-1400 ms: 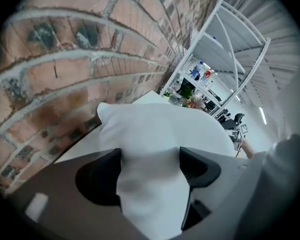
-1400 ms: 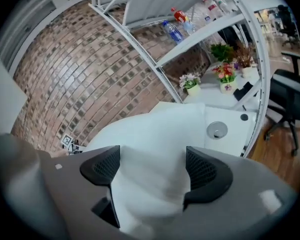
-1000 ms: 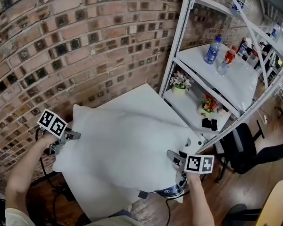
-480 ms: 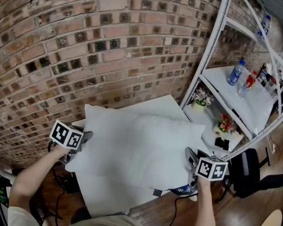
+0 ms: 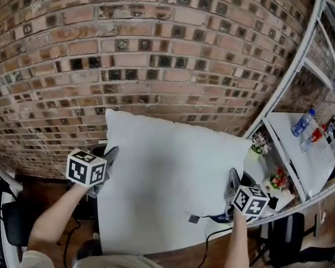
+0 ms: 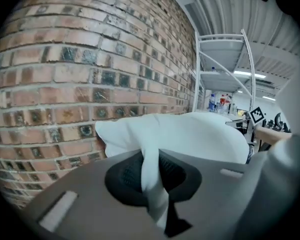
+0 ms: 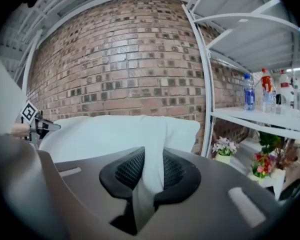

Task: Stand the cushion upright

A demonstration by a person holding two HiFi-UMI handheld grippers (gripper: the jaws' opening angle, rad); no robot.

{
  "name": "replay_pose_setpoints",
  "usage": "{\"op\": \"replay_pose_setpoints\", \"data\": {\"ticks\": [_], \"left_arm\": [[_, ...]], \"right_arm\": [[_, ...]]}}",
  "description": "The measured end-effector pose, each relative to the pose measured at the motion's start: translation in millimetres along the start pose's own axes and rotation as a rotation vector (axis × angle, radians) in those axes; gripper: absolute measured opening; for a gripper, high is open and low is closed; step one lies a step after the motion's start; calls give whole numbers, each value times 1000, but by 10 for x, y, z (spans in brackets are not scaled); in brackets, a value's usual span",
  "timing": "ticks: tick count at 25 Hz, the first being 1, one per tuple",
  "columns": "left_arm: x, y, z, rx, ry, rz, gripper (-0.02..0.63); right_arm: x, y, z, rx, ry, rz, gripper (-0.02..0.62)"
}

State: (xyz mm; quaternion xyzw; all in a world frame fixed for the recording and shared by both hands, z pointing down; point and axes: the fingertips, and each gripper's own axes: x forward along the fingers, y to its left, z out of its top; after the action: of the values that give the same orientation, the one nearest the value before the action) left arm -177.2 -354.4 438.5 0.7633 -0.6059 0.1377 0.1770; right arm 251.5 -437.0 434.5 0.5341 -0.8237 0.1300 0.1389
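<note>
The white cushion [image 5: 167, 172] is tilted up off the white table [image 5: 134, 236], with its top edge toward the brick wall [image 5: 156, 49]. My left gripper [image 5: 113, 154] is shut on the cushion's left edge. In the left gripper view a fold of cushion [image 6: 190, 134] fabric is pinched between the pads of the left gripper [image 6: 150, 176]. My right gripper [image 5: 233, 178] is shut on the cushion's right edge. In the right gripper view the right gripper [image 7: 152, 174] also pinches a fold of the cushion [image 7: 115, 131].
A white metal shelf rack [image 5: 301, 66] stands at the right, with bottles [image 5: 302, 123] and small flower pots [image 5: 261, 144] on it. A dark blue object [image 5: 220, 219] lies under the cushion's lower right corner. Part of a black chair [image 5: 11, 222] shows at the far left.
Both grippers have closed on the cushion's side edges and risen. The cushion has gone from lying flat on the table to tilted up toward the wall.
</note>
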Motion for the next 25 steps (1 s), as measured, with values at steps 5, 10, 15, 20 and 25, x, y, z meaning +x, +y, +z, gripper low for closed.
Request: {"op": "replay_pose_setpoints", "data": {"ticks": [5,10,15,20,25], "left_arm": [[-145,162,107,-35,-167,149,35],[-189,301,109,-38,-263,273,35],[-112,396,105,-33,-351,357,35],[30,385,92,64,-392,420,35],[303,502,-142,51,-311,426,65]], "right_arm": [[518,92,351,-104,-132,-16,64],[900,208,545,-172,-236,-24,66],[1249,264,732,-221,-334,-31,60],[1513,198,757,-208,-379,-45,55],[1788,183,491,-213,-322,-41,64]]}}
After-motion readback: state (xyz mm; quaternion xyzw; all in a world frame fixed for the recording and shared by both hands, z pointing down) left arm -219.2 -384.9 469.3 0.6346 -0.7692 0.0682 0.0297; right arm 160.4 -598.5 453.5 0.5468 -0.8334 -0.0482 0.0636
